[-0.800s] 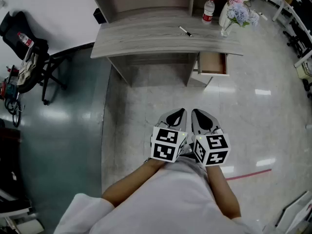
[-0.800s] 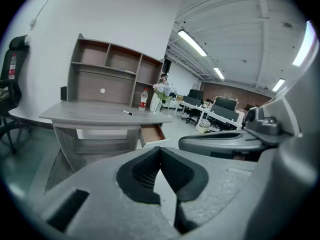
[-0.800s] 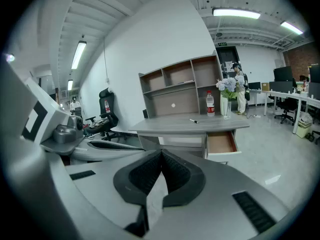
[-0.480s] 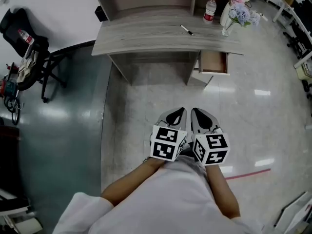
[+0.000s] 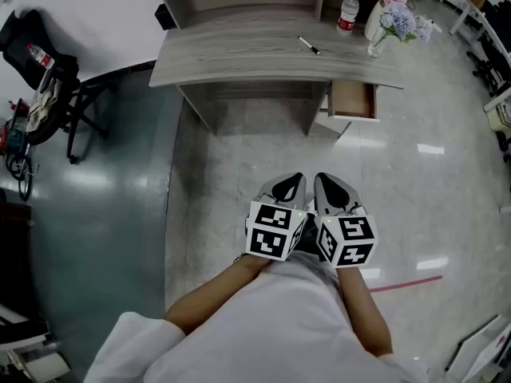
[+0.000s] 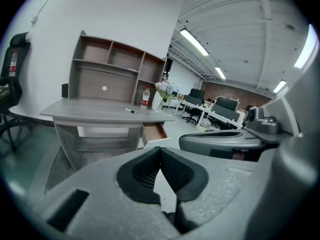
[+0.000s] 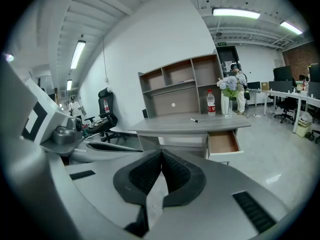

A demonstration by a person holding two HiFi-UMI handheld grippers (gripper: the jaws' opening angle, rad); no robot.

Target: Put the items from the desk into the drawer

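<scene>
Pen, water bottle and flower vase sit toward R end of desk; the drawer under that end is pulled open. L gripper and R gripper are side by side near the body, well apart from desk, each w/ jaw tips pressed together and nothing between them. Step = approach, I think: I'd close in on R end, open R jaws before reaching, and take the pen first, jaws across its barrel.

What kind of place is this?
Most likely an open-plan office: a desk with shelves, rows of workstations behind it, and strip lights on the ceiling.
</scene>
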